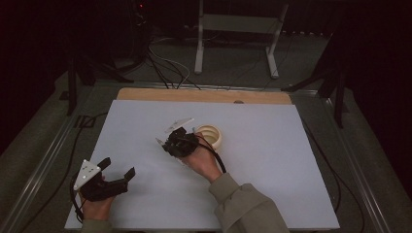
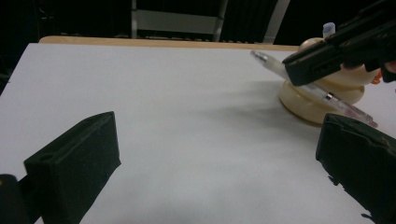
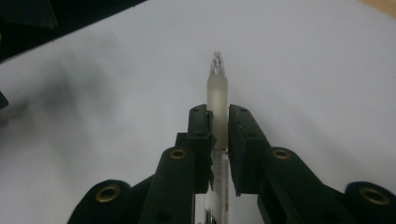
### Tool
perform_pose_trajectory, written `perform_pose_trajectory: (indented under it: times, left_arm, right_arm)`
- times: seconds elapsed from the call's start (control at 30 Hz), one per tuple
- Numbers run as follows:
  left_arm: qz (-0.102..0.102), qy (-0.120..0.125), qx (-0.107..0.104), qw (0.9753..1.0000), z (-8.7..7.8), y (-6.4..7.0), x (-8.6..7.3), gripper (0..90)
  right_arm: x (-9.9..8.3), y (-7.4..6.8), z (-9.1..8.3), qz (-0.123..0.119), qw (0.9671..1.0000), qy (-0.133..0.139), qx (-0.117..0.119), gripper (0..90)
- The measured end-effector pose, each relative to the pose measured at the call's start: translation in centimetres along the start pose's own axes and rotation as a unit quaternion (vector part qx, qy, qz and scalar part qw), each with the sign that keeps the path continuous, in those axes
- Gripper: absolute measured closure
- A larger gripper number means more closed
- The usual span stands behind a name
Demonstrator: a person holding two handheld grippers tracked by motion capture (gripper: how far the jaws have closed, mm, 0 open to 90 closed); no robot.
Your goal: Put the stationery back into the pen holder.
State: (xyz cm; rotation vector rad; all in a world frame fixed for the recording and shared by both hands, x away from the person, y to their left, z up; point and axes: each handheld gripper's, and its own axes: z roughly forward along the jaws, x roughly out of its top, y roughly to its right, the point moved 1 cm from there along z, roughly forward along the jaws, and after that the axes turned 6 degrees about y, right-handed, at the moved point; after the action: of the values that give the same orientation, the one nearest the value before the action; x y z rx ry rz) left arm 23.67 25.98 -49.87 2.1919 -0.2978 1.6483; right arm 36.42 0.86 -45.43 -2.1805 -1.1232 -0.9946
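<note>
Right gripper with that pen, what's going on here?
A person works at a white table with a gripper in each hand. The right gripper is shut on a clear pen, held beside a cream ribbed holder. The left gripper is open near the table's front left, holding nothing.

1. A white mat (image 1: 272,160) covers the wooden table (image 1: 204,95)
2. A white metal stand (image 1: 238,29) sits on the floor beyond it
3. Cables (image 1: 165,68) trail across the floor beside the stand
</note>
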Motion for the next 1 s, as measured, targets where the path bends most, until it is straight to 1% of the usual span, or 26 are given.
perform_pose_trajectory:
  times: [0.43,0.53,0.73,1.0]
  left_arm:
    - [0.000,0.001,0.000,1.0000,-0.1,0.0,0.0,0.2]
    - [-0.002,0.002,0.001,1.0000,-0.1,0.0,0.0,0.2]
    - [-0.001,0.001,0.001,1.0000,-0.1,0.0,0.0,0.1]
    - [-0.002,0.001,0.002,1.0000,-0.1,0.0,0.0,0.2]
  right_arm:
    - [0.8,0.9,-2.1,0.010,0.9994,0.031,-0.010,80.3]
    - [1.1,1.1,-2.7,0.011,0.9989,0.042,-0.015,80.3]
    - [1.5,1.5,-3.6,0.013,0.9984,0.050,-0.023,80.3]
    - [2.3,2.0,-4.7,0.015,0.9968,0.070,-0.035,80.3]
